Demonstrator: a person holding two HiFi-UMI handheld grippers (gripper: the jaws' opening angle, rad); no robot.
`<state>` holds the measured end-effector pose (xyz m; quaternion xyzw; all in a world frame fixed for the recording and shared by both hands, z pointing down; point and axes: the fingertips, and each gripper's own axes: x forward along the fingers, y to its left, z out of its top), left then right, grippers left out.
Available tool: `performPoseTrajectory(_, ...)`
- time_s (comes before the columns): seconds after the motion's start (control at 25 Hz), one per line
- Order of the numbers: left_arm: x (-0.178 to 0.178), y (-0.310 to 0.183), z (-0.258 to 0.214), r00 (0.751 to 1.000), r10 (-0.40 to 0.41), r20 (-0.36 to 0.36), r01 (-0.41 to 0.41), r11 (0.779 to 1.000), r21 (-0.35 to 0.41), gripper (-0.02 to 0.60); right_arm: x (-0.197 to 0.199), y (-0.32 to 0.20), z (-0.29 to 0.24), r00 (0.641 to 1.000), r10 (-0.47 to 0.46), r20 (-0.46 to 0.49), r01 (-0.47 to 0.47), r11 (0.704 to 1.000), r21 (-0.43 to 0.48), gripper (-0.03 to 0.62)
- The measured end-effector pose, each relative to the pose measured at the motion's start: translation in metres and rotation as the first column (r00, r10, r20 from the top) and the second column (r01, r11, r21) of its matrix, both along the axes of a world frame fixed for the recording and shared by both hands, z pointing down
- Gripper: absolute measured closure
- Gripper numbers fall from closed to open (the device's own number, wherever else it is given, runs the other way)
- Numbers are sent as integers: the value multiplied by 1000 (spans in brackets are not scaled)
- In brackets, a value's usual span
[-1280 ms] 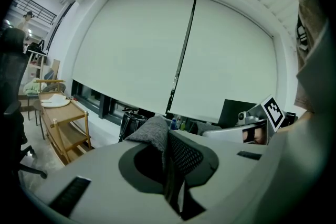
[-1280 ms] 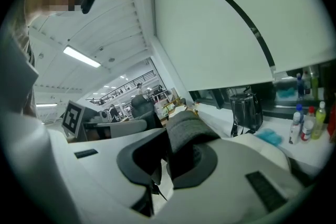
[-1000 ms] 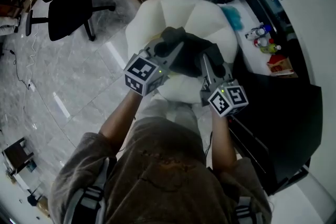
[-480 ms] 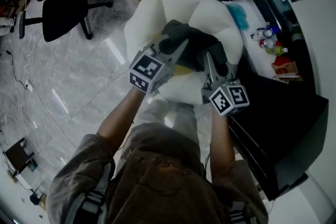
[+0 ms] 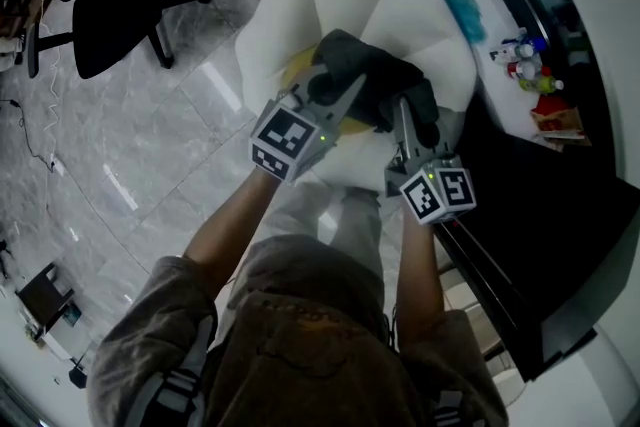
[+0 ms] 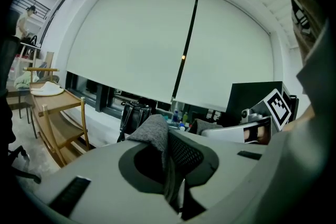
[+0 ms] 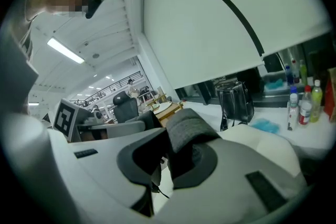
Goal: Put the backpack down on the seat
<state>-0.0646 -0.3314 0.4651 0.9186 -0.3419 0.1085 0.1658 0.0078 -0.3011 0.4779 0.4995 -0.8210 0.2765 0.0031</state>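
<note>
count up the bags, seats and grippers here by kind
bags: 2 (grey backpack, black bag)
seats: 2 (white seat, black office chair)
grippers: 2 (left gripper, right gripper, both shut on the grey backpack)
total: 6

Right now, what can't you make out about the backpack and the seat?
Head view: whether the backpack touches the seat; its own bulk hides the underside.
Gripper views: the left gripper and right gripper show only clamped grey fabric; their jaws block the rest.
Head view: seat's base, hidden beneath its cushion.
</note>
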Motion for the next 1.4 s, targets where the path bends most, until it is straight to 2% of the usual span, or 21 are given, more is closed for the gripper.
performPoseTrajectory(0.32, 10, 6, 8, 999, 32, -9, -32, 999, 10, 552, 6, 0, 12, 998, 65, 12, -65, 998, 2, 563)
performPoseTrajectory(0.56, 16, 5, 15, 999, 40, -17, -39, 999, 20, 552, 9, 2, 23, 996, 88, -19, -88, 996, 10, 560)
performPoseTrajectory(0.96, 31, -9, 32, 999, 41, -18, -39, 996, 79, 552, 19, -10, 48, 989, 120, -84, -115, 992, 56, 560)
performPoseTrajectory(1.4, 52, -27, 66, 999, 32, -23, -29, 990, 139, 552, 38, -31, 88, 983, 145, -111, -135, 986, 99, 560)
